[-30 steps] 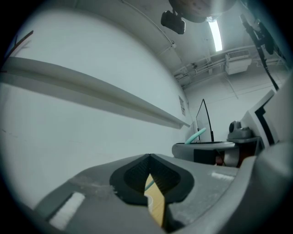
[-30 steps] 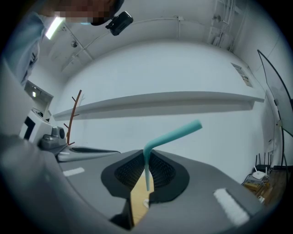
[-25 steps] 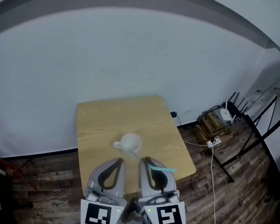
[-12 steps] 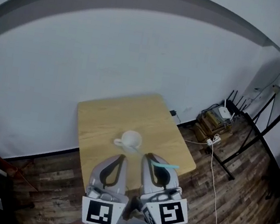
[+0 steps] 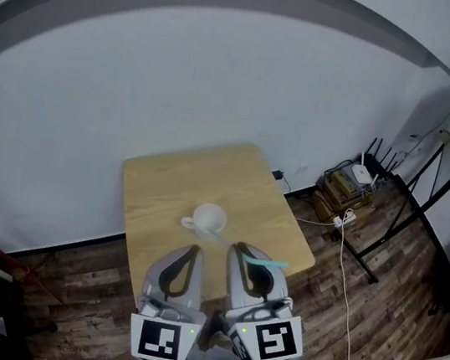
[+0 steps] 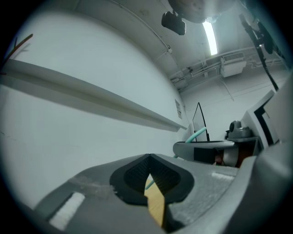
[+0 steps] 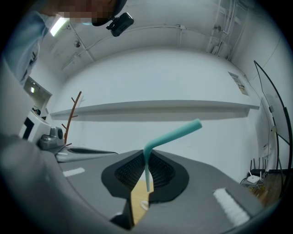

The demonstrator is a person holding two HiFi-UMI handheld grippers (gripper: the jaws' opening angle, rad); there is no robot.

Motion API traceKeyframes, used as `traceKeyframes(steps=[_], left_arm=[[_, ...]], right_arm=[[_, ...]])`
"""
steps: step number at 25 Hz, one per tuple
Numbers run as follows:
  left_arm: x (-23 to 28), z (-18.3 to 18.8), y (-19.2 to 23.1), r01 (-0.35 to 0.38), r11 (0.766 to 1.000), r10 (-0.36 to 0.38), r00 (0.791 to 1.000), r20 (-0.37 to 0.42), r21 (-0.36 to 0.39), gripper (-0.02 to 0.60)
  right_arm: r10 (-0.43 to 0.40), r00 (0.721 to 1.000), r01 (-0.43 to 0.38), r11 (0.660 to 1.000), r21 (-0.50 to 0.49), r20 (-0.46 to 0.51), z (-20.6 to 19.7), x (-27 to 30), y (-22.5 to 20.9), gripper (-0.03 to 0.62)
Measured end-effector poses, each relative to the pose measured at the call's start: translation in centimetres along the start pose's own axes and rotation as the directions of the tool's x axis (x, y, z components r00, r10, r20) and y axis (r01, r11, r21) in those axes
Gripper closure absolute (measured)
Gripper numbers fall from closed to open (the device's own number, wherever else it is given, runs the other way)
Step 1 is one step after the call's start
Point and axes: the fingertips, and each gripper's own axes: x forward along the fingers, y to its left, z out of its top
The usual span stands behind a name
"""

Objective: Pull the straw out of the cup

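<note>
A white cup [image 5: 209, 216] with a handle stands on the small wooden table [image 5: 165, 182], with no straw in it. The teal bent straw [image 5: 267, 262] is out of the cup, pinched in my right gripper [image 5: 237, 251], which is shut on it near the table's front edge. In the right gripper view the straw [image 7: 171, 135] rises from between the pads [image 7: 158, 171] and bends to the right. The cup [image 7: 144, 204] shows small through the gap below. My left gripper [image 5: 194, 251] sits beside the right one, shut with nothing in it [image 6: 149, 160].
A white wall stands behind the table. On the wooden floor at the right are a router on stacked boxes [image 5: 351, 186], a power strip with cables [image 5: 342, 223] and the black legs of a stand [image 5: 405, 220].
Both grippers keep their places, and the straw stays in the right one. Only the head view has shifted slightly.
</note>
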Motion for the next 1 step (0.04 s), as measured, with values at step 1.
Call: traceKeyframes(steps=[1], left_arm=[[0.02, -0.02, -0.03, -0.002, 1.000, 0.002, 1.000, 0.001, -0.004, 0.572]], right_arm=[[0.000, 1.000, 0.000, 1.000, -0.001, -0.001, -0.06, -0.05, -0.05, 0.562]])
